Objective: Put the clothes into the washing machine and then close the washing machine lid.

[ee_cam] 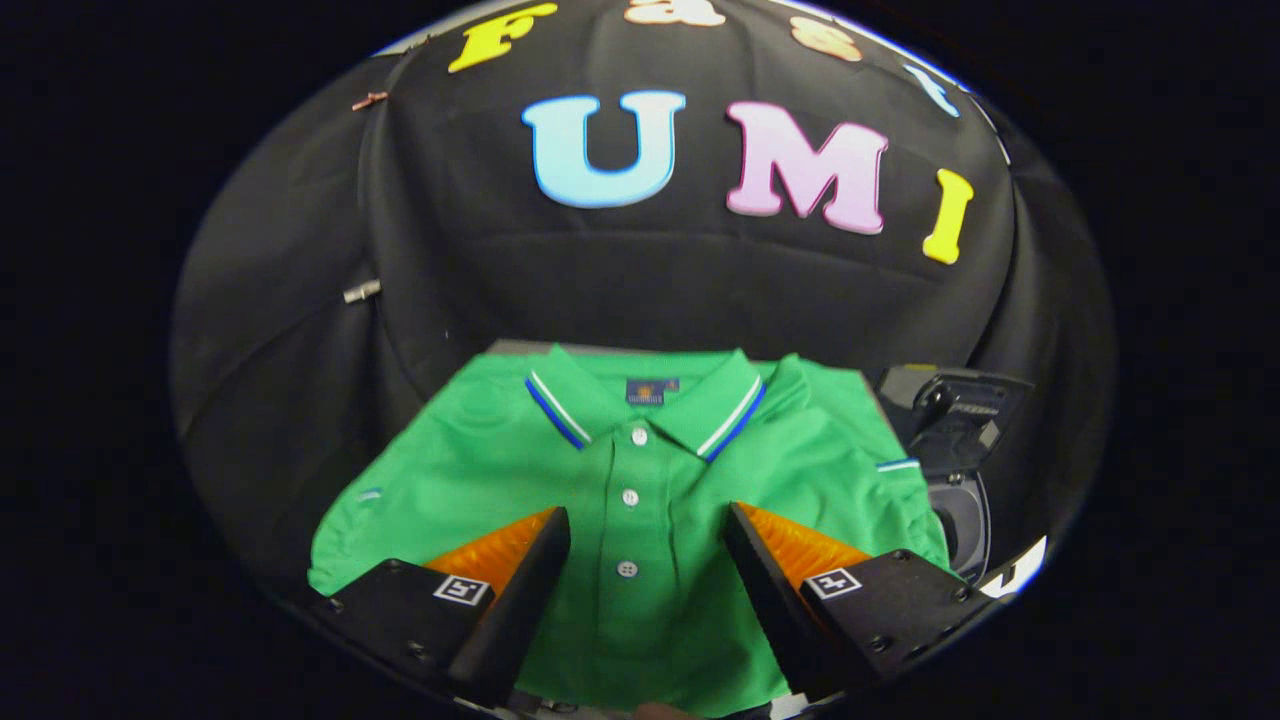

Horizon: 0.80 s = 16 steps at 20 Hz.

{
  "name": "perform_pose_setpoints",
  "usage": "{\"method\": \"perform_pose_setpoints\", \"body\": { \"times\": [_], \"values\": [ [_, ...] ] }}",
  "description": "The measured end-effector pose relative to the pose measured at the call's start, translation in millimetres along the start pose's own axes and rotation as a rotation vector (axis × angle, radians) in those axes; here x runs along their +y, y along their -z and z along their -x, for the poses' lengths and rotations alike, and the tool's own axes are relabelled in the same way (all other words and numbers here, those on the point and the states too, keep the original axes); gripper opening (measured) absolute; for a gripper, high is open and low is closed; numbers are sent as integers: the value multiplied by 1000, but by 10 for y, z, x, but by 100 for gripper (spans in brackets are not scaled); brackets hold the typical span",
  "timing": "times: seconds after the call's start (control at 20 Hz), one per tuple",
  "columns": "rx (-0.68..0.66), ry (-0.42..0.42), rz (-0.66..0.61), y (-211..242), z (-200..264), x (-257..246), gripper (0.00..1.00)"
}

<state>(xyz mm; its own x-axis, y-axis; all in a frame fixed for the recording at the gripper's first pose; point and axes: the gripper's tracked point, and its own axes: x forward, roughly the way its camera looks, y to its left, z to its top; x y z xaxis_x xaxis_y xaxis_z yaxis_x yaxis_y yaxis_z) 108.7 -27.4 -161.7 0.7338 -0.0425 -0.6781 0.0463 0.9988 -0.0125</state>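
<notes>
The fingers (648,530) stand spread and empty, hovering over the button placket of the green polo shirt (640,490), which lies flat on the counter (520,347). The washing machine (955,450) sits just beyond the shirt's sleeve. Pinching only the top layer could let the shirt unfold and drag. The gripper tilts downward, pointing forward at the collar.

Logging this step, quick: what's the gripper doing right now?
Gripper: open, holding nothing, fingers spread over the green shirt placket.
</notes>
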Motion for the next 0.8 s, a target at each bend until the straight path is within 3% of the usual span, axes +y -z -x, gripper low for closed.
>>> {"method": "perform_pose_setpoints", "body": {
  "times": [0.15, 0.25, 0.35, 0.45, 0.55, 0.6, 0.8],
  "values": [
    [-16, -15, 13, 21, 2, 1, 95],
    [-24, -37, 48, 81, 10, 55, 68],
    [-32, -53, 45, 58, -9, 71, 68],
    [-37, -55, 50, 47, -18, 49, 16],
    [-48, -44, 72, 1, 8, 30, 16],
    [-34, -42, 74, 25, 18, 32, 5],
    [-54, -69, 89, -101, 68, 73, 5]
  ]
}}
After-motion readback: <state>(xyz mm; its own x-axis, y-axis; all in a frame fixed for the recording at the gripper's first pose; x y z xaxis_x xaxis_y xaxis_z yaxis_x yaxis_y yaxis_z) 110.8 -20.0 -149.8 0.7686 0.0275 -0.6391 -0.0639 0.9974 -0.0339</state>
